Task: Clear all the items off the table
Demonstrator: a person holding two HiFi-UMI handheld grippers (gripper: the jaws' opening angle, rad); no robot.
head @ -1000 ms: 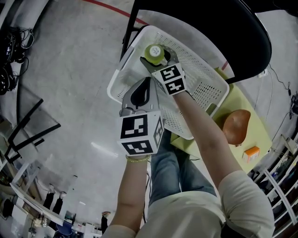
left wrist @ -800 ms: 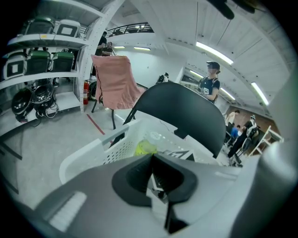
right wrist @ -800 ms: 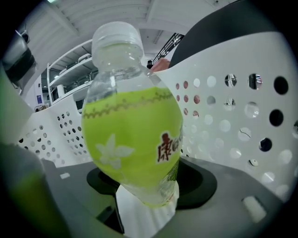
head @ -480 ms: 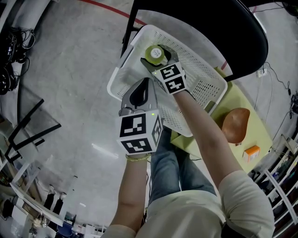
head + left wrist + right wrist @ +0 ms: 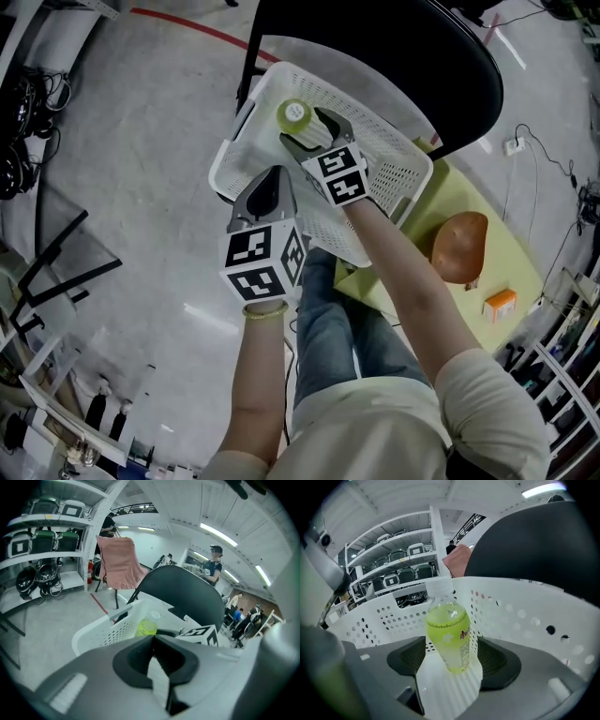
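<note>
Holding 2 grippers over the white perforated basket point(image 5: 398, 173) that is sitting on a black chair point(image 5: 394, 56), we are looking steeply down along our own arms. Our right gripper point(image 5: 307, 133) is reaching into the basket with its jaws standing wide apart. They have just been opening, and the bottle point(image 5: 293, 116) of yellow-green drink is standing upright between them inside the basket, with a gap showing on each side between it and the pads. Our left gripper point(image 5: 272, 178) is hanging just beside the right one, over the basket's near rim, and its jaws are pressing together with nothing between them. To the right of the basket, the yellow-green table point(image 5: 511, 253) is carrying 2 things that are sitting well apart from the basket: a brown rounded object point(image 5: 461, 246) and, closer to us, a small orange box point(image 5: 500, 304).
</note>
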